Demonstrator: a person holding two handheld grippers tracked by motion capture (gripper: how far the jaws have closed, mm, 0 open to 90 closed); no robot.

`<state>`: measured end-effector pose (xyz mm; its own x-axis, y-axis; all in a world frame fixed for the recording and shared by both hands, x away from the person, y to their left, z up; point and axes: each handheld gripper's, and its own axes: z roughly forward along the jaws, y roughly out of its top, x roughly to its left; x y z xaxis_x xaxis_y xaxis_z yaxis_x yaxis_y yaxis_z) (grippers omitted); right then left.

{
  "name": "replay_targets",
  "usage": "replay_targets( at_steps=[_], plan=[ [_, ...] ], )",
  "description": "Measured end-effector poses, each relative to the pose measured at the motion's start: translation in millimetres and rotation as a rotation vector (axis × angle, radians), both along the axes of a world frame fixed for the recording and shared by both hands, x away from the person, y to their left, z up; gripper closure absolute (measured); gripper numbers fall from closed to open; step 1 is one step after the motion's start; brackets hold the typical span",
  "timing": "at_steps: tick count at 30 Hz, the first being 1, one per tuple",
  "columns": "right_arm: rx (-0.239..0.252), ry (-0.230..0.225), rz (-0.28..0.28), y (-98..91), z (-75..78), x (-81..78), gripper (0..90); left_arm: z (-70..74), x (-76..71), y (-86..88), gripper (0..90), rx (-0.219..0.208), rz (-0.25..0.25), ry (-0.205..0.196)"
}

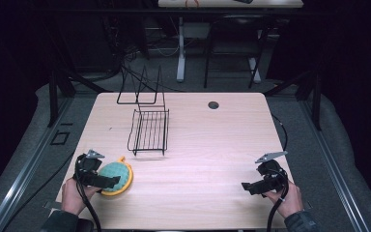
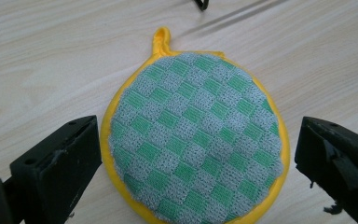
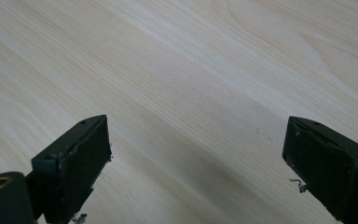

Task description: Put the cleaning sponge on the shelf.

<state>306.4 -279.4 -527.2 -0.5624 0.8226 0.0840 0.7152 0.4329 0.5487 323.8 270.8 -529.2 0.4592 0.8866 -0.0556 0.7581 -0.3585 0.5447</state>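
Note:
A round pad (image 1: 115,176) with a green-and-grey checked face, a yellow rim and a small yellow loop lies flat near the table's front left corner. My left gripper (image 1: 114,182) hovers over it, open; in the left gripper view the pad (image 2: 196,137) lies between the two wide-apart jaws, and the pads do not press on it. My right gripper (image 1: 246,186) is held near the front right edge, open, with bare wood between its jaws (image 3: 196,163). A black wire rack (image 1: 149,129) stands toward the back left of the table.
The light wooden table (image 1: 207,159) has a round cable hole (image 1: 213,105) near its back edge. A second wire frame (image 1: 140,89) stands upright behind the rack. Cables trail from both grippers over the front edge. Another desk's legs (image 1: 181,53) stand beyond.

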Motion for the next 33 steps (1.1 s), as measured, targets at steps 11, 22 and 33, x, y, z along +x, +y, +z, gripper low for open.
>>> replay_targets(
  at_steps=[11,22,33],
  plan=[
    [-0.028,-0.011,0.047,9.4,0.8,0.3,7.2,-6.3,10.1,-7.0,18.9,0.032,-0.019,0.025],
    [-0.028,-0.014,0.055,14.3,3.0,-3.2,7.5,-13.3,12.1,-11.5,36.6,0.055,0.001,0.038],
    [-0.035,-0.014,0.053,13.8,3.0,-2.8,8.2,-14.1,8.1,-16.5,58.3,0.095,0.012,0.001]
  ],
)
